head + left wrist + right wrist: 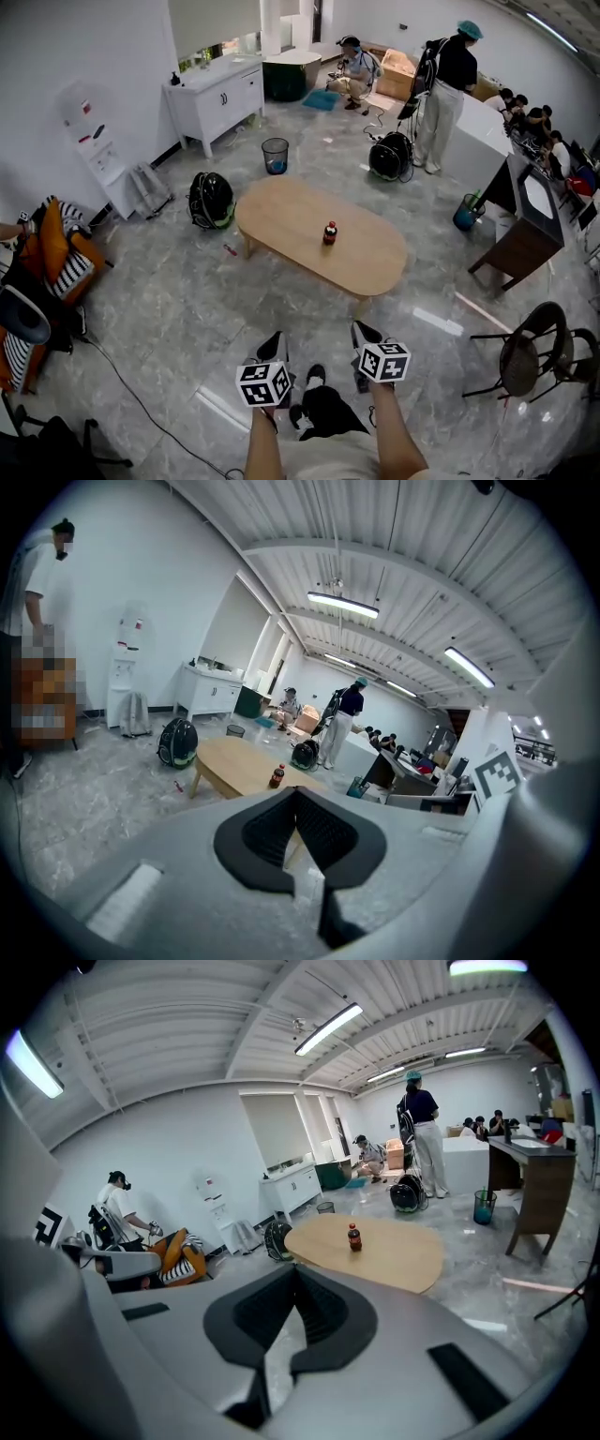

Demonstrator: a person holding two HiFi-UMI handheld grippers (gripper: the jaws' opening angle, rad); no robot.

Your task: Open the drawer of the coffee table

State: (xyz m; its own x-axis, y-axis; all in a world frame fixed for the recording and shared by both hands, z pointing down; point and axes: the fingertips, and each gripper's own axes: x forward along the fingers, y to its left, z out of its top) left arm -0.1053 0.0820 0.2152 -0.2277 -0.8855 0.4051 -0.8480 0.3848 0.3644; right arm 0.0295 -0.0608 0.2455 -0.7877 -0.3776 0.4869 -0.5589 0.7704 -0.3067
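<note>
An oval wooden coffee table [300, 225] stands on the marble floor some way ahead of me, with a small dark bottle [330, 233] with a red cap upright near its middle. No drawer shows on it from here. My left gripper [274, 349] and right gripper [364, 334] are held side by side low in the head view, well short of the table, both shut and empty. The left gripper view has the table [234, 766] and bottle [277, 777] beyond the shut left gripper [297, 795]. The right gripper view looks over the shut right gripper [297, 1277] to the table [389, 1255] and bottle [353, 1237].
A black backpack [210, 200] and a bin [275, 155] sit on the floor left of and behind the table. There is a dark desk [525, 230] and a chair [527, 354] at the right and an orange seat [52, 258] at the left. Several people are at the back.
</note>
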